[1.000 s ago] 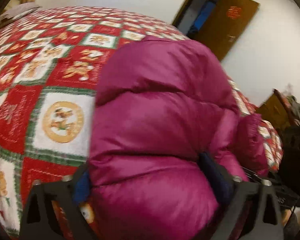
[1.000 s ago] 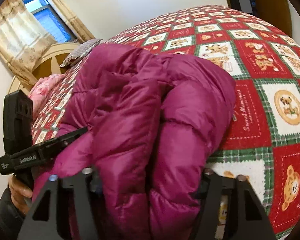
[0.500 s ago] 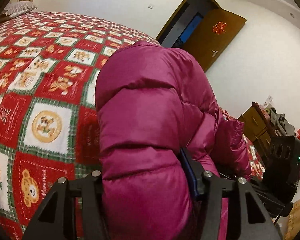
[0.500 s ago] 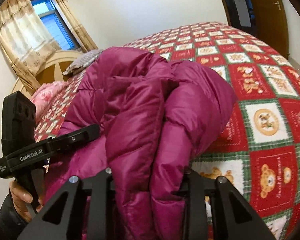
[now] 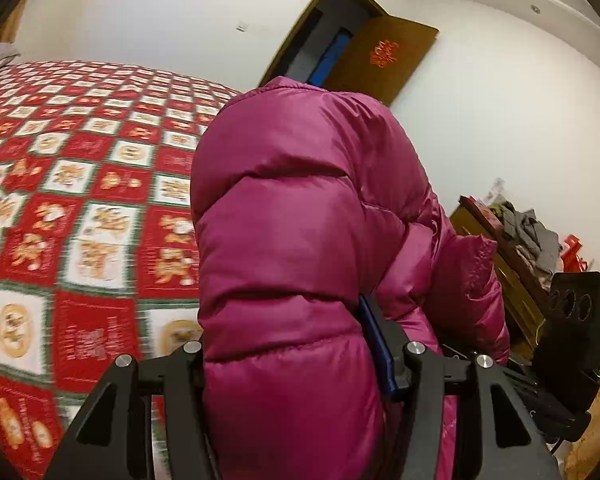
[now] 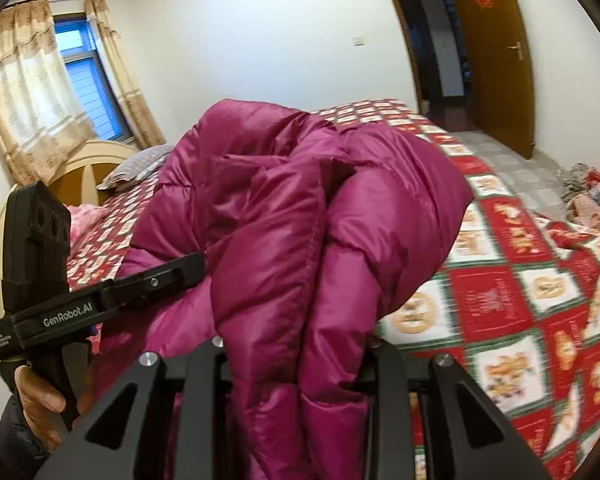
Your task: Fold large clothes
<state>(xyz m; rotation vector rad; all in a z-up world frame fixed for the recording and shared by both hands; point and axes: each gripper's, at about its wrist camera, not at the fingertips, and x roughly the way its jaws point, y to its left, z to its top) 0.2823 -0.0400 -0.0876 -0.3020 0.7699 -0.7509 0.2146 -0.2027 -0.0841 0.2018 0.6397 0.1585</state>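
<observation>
A: Where is the jacket (image 5: 284, 248)?

B: Bunched above the bed (image 5: 60, 200), near its foot edge; left gripper (image 5: 296, 364) and right gripper (image 6: 296, 360) each clamp a puffy fold.

A: Handling?

B: Probably light, soft, slippery; hems or seams likely hold best.

Both views are evenly and fairly brightly lit by soft indoor light, with daylight entering through the curtained blue-framed window (image 6: 80, 76) at the upper left of the right wrist view. The glossy magenta quilted down jacket (image 5: 300, 248) carries soft sheen on its puffs and dark shadow in its folds. The red-and-green checked bedspread (image 5: 72, 216) smears with motion blur toward the lower edges. Fisheye distortion bends walls, and black vignette fills the corners.
</observation>
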